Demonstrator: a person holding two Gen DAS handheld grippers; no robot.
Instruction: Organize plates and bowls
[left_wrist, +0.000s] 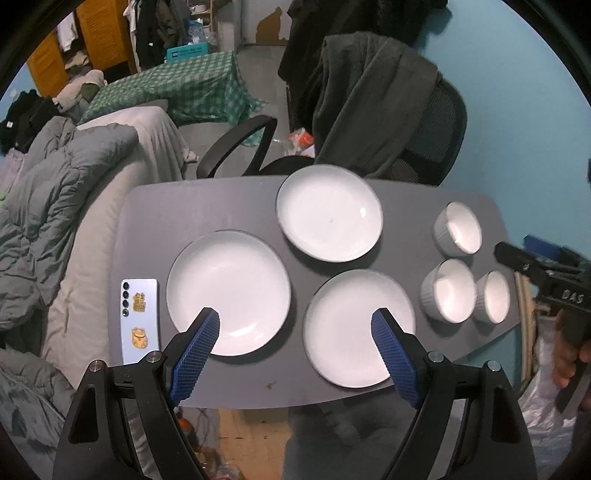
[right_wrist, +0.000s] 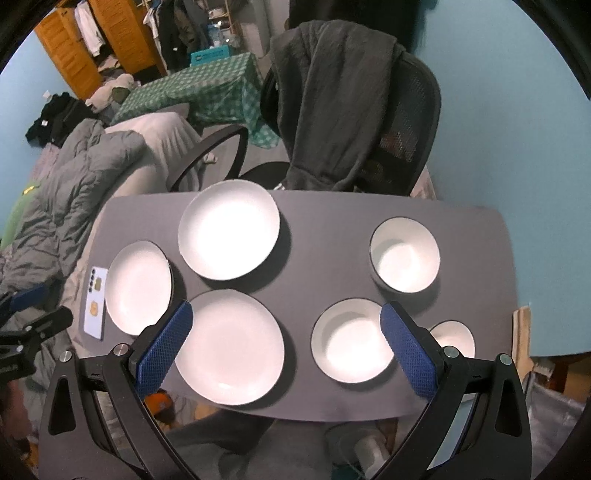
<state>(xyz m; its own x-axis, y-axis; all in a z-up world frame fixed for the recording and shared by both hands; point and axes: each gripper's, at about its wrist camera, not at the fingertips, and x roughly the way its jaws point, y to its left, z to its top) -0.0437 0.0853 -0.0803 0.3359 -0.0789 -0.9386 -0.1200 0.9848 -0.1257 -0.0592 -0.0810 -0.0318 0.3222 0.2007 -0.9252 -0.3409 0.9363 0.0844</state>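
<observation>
- Dim, cool indoor light from above — the white plates (left_wrist: 229, 291) blow out to featureless glare.
- Soft shadows ring the bowls (right_wrist: 404, 254).
- Fisheye bends the table (right_wrist: 325, 221) edges; black vignette at corners.
- Periphery slightly blurred.

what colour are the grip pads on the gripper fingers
Blue, with a fine diamond-textured surface, on black frames. The left gripper's pads show it best in the left wrist view.

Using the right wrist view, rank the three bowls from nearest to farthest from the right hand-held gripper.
1. The middle bowl, lying between the open fingers of the right hand-held gripper.
2. The corner bowl, low on the right, partly hidden behind the right finger.
3. The far bowl, up the table toward the blue wall.
</observation>
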